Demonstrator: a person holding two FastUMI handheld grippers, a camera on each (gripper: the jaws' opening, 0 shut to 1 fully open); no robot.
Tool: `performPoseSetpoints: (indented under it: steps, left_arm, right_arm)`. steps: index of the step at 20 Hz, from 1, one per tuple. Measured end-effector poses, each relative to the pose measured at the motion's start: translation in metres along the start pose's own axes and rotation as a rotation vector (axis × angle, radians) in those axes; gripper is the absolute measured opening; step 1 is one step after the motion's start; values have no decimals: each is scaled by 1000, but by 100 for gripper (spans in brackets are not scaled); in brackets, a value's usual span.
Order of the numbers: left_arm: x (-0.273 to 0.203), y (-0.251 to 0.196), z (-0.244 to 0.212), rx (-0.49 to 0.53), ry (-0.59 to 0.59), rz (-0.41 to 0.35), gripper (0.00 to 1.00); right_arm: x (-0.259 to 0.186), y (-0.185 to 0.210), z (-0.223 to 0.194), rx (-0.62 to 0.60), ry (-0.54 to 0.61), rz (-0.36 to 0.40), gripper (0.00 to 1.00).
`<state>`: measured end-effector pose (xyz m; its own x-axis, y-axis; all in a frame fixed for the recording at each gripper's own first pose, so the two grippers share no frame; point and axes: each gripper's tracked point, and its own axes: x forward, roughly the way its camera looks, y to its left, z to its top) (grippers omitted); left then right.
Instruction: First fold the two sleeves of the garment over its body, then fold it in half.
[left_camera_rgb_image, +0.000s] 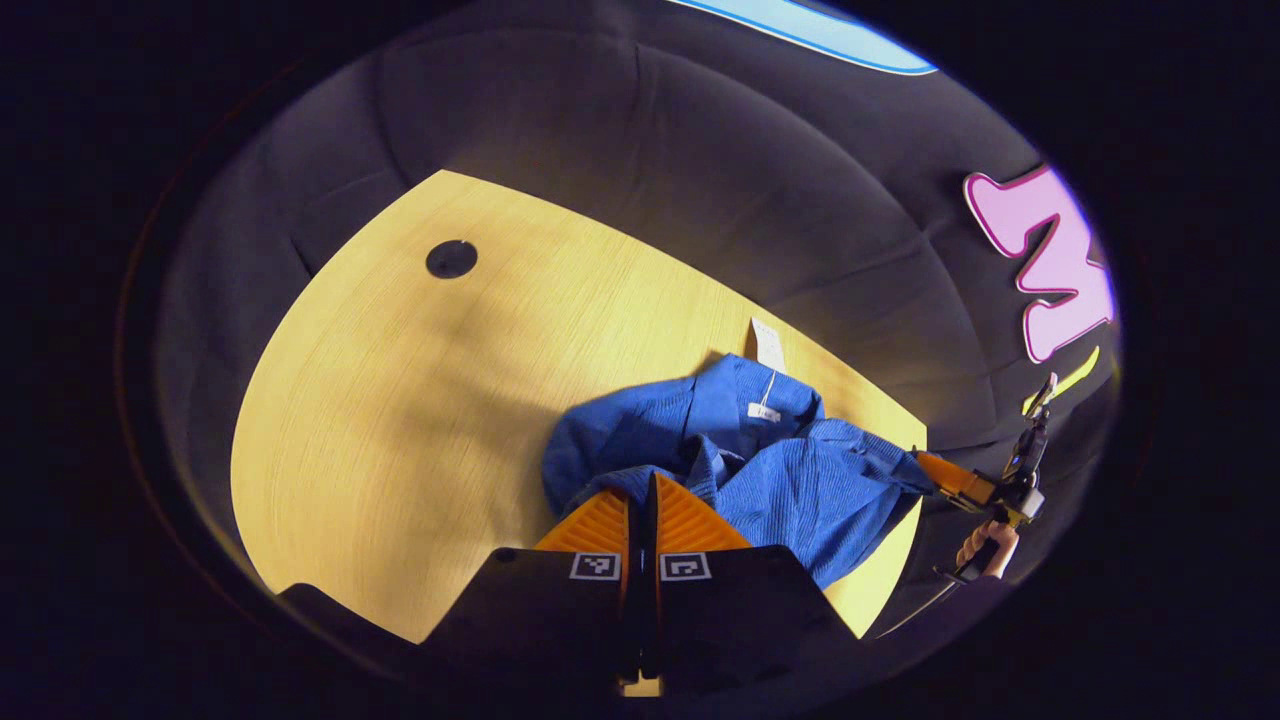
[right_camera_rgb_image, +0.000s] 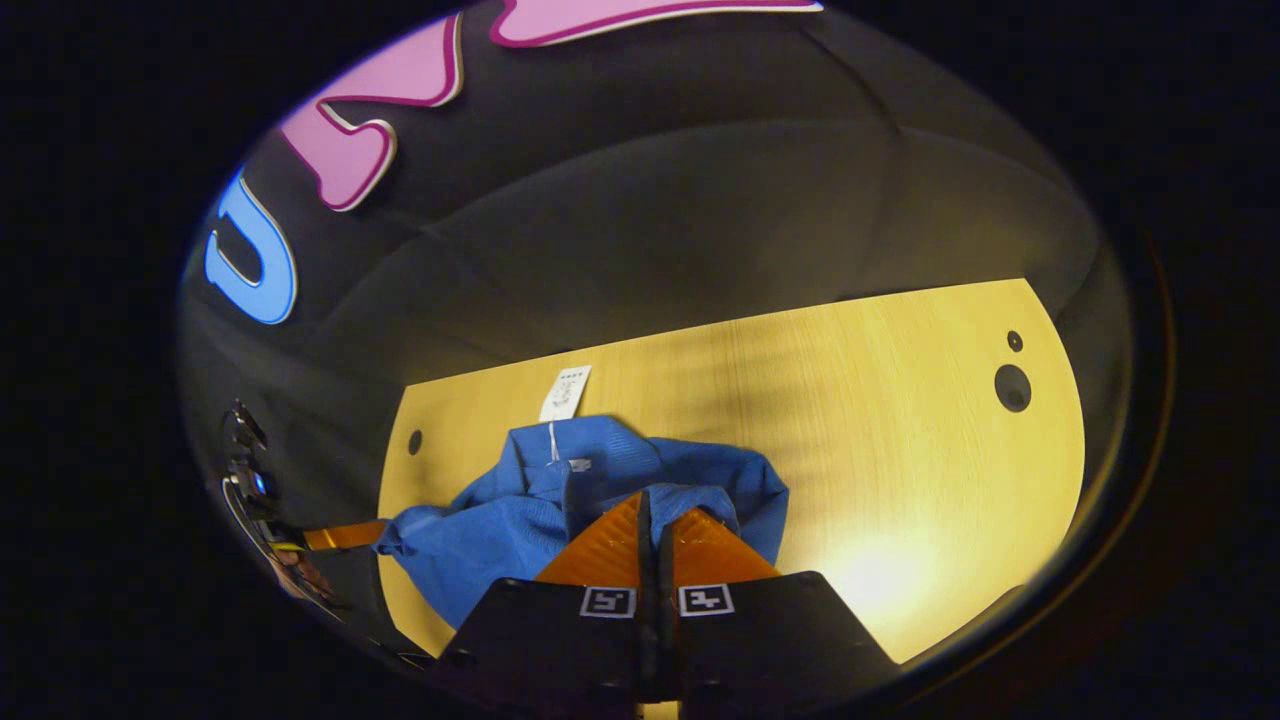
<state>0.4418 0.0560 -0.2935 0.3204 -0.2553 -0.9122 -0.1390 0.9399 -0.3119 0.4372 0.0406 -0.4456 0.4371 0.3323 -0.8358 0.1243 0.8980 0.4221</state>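
Centrally, crumpled blue garment (left_camera_rgb_image: 740, 460) on wooden table (left_camera_rgb_image: 400, 400), bunched just ahead of closed left gripper (left_camera_rgb_image: 642, 490) fingers; right gripper (right_camera_rgb_image: 650, 510) fingers likewise closed, pinching fabric; white tag (right_camera_rgb_image: 566, 392) beyond.

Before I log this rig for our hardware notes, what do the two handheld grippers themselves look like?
Both match. The left gripper has two orange, ribbed, wedge-shaped fingers on black blocks, each carrying a small square black-and-white marker. The right gripper has the same orange fingers, black blocks and markers. Seen farther off in the left gripper view, it carries dark hardware with yellow accents above a hand.
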Motion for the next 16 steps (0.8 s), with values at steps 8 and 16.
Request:
performPoseSetpoints:
  steps: [8,16]
  left_arm:
    - [57,27,9,-140,42,64,0]
    - [49,33,27,-135,-59,54,60]
  right_arm:
    - [57,-39,-19,-23,66,-68,1]
    - [51,-14,0,2,-26,19,76]
